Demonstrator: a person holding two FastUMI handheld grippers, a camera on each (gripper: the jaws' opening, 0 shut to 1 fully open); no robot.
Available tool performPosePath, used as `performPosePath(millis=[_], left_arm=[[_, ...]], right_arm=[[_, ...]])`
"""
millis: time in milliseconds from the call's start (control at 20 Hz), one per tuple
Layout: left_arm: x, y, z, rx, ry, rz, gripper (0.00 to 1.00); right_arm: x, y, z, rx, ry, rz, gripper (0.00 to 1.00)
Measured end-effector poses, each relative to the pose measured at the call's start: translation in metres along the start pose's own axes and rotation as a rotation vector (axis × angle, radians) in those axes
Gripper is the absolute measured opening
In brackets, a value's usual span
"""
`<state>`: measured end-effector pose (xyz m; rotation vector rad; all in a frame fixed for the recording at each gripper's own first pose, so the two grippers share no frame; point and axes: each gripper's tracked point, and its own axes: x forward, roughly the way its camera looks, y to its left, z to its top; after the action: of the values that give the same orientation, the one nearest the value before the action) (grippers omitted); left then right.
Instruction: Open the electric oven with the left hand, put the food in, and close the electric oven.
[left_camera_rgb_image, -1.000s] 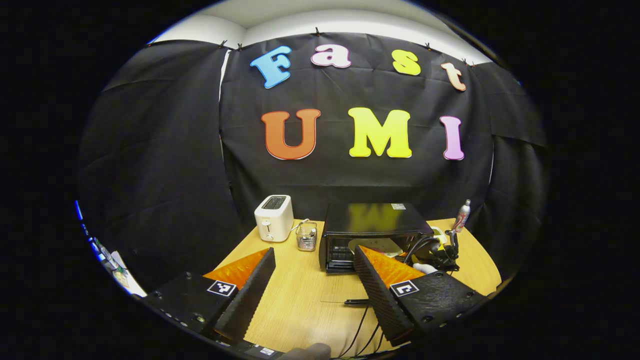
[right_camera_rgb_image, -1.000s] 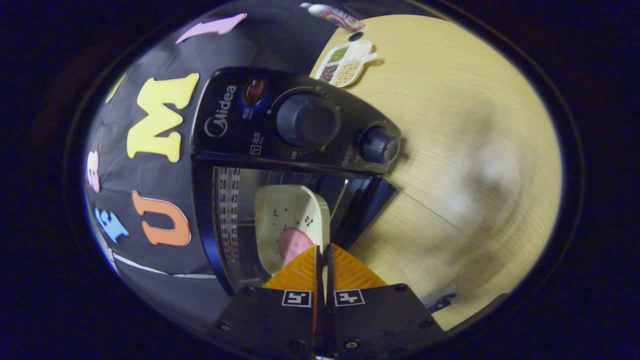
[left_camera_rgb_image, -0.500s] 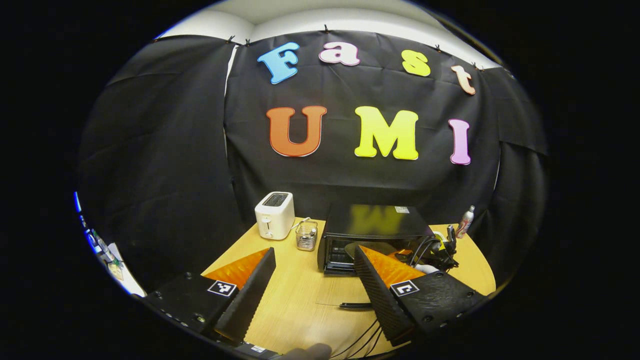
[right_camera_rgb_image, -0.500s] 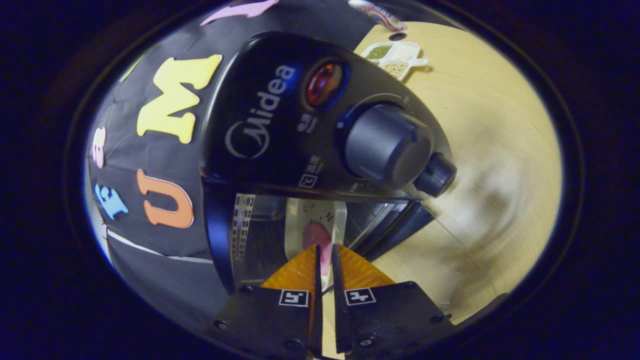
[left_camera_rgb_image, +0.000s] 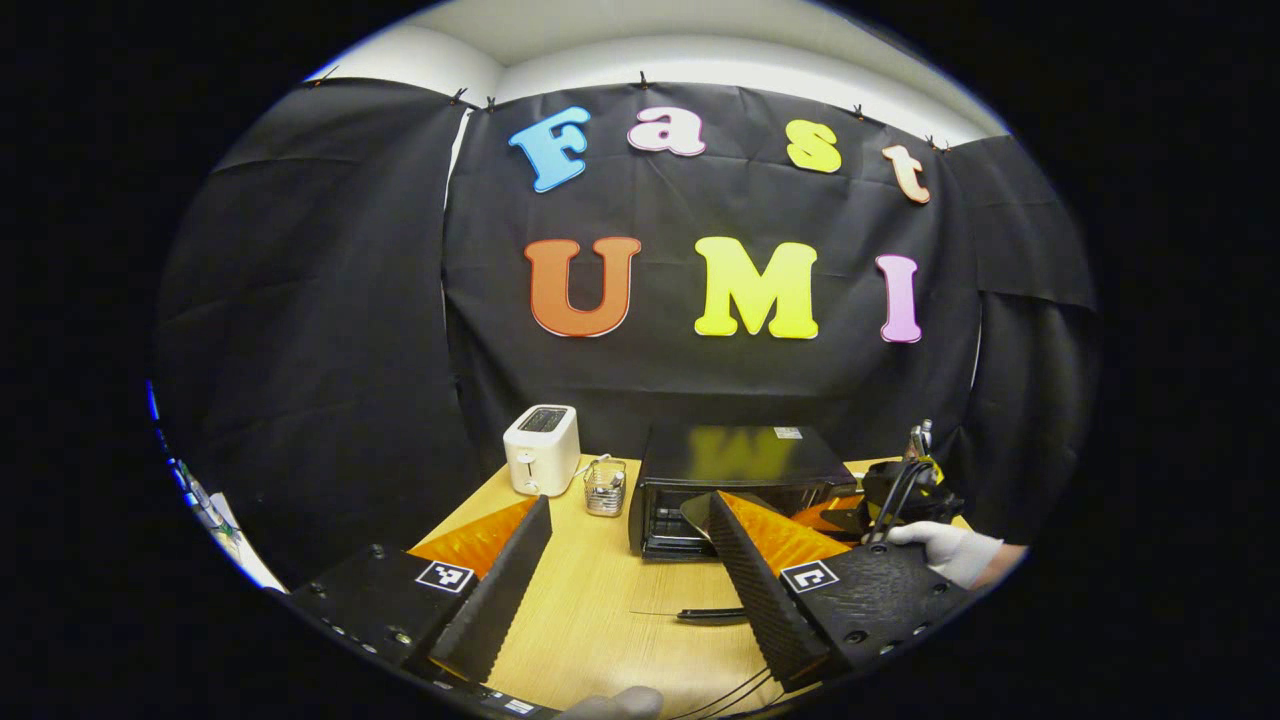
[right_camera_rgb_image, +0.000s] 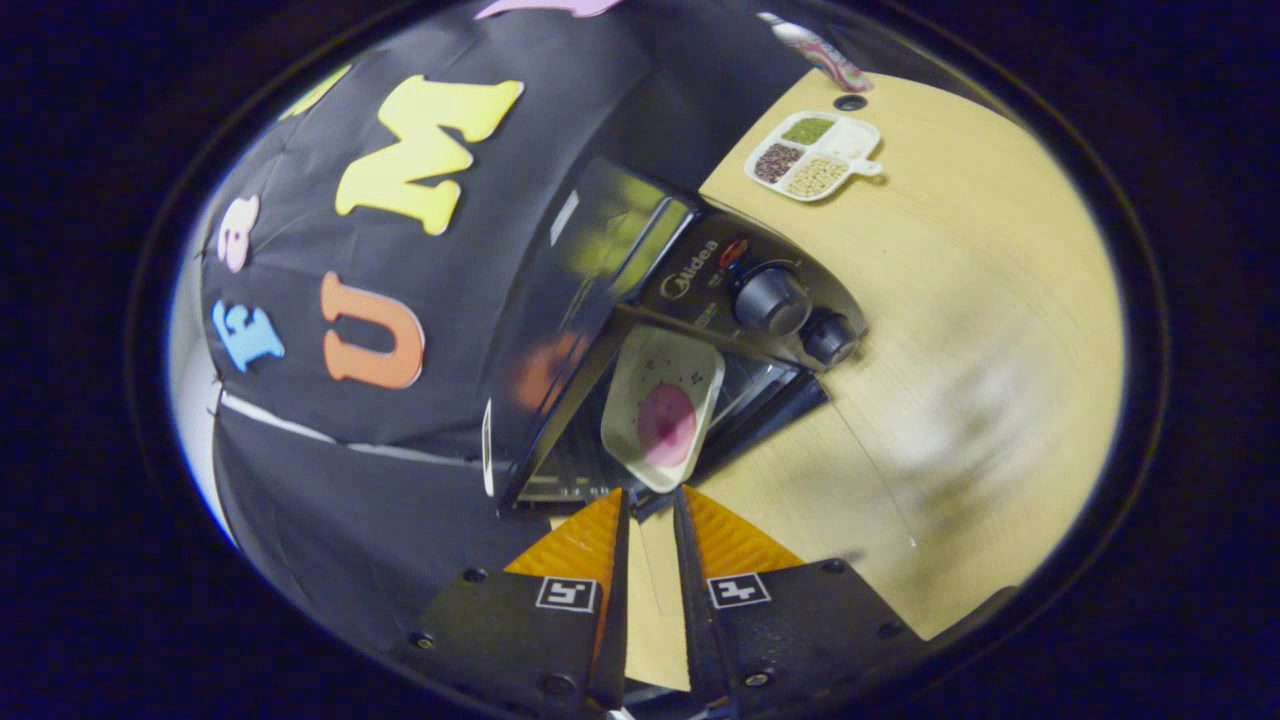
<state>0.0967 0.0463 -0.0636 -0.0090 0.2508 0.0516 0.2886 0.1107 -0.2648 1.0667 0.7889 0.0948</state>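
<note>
Pink food on a pale plate sits inside the open electric oven — only closing appears left.
Before the oven mouth, the right gripper hovers, fingers slightly apart, holding nothing; the left gripper is farther out over the wooden table, fingers wide apart — empty.

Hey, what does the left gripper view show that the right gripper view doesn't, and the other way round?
Left gripper view: a white toaster, a wire basket next to it, and a gloved hand by the oven. Right gripper view: the plate with pink food inside the oven, the control knobs, and a divided dish of beans farther off. Both: the black oven, door down, on the wooden table.
</note>
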Motion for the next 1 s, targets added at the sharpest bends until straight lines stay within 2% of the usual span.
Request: performPosePath(millis=[200,250,300,400,450,500,550,600,750,800,900,1000], left_arm=[[-0.009,0.000,-0.009,-0.011,-0.041,-0.047,0.96],[-0.012,0.001,-0.014,-0.011,-0.046,-0.058,0.85],[-0.014,0.001,-0.019,-0.013,-0.045,-0.066,0.95],[-0.016,-0.001,-0.028,-0.028,-0.042,-0.087,0.95],[-0.017,-0.001,-0.036,-0.033,-0.040,-0.095,0.95],[-0.019,-0.002,-0.043,-0.031,-0.033,-0.103,0.96],[-0.018,-0.003,-0.050,-0.030,-0.033,-0.107,0.95],[-0.018,-0.005,-0.057,-0.028,-0.024,-0.111,0.95],[-0.015,-0.012,-0.088,-0.021,0.017,-0.123,0.95],[-0.013,-0.015,-0.099,-0.015,0.027,-0.130,0.96],[-0.008,-0.025,-0.122,0.004,0.062,-0.140,0.95],[-0.002,-0.035,-0.148,0.009,0.104,-0.162,0.96]], right_arm=[[-0.070,-0.020,0.001,-0.207,-0.107,-0.073,0.28],[-0.085,-0.031,0.007,-0.273,-0.166,-0.120,0.27],[-0.103,-0.036,0.011,-0.321,-0.201,-0.132,0.27],[-0.134,-0.043,0.009,-0.391,-0.254,-0.156,0.27],[-0.152,-0.049,0.010,-0.420,-0.286,-0.173,0.22],[-0.169,-0.054,0.010,-0.456,-0.312,-0.193,0.30],[-0.178,-0.061,0.009,-0.495,-0.338,-0.215,0.34],[-0.193,-0.067,0.009,-0.540,-0.368,-0.239,0.44],[-0.230,-0.075,0.006,-0.671,-0.439,-0.292,0.61],[-0.240,-0.077,0.004,-0.708,-0.456,-0.310,0.76],[-0.257,-0.081,0.002,-0.774,-0.492,-0.354,0.93],[-0.270,-0.082,-0.003,-0.827,-0.507,-0.379,0.97]])
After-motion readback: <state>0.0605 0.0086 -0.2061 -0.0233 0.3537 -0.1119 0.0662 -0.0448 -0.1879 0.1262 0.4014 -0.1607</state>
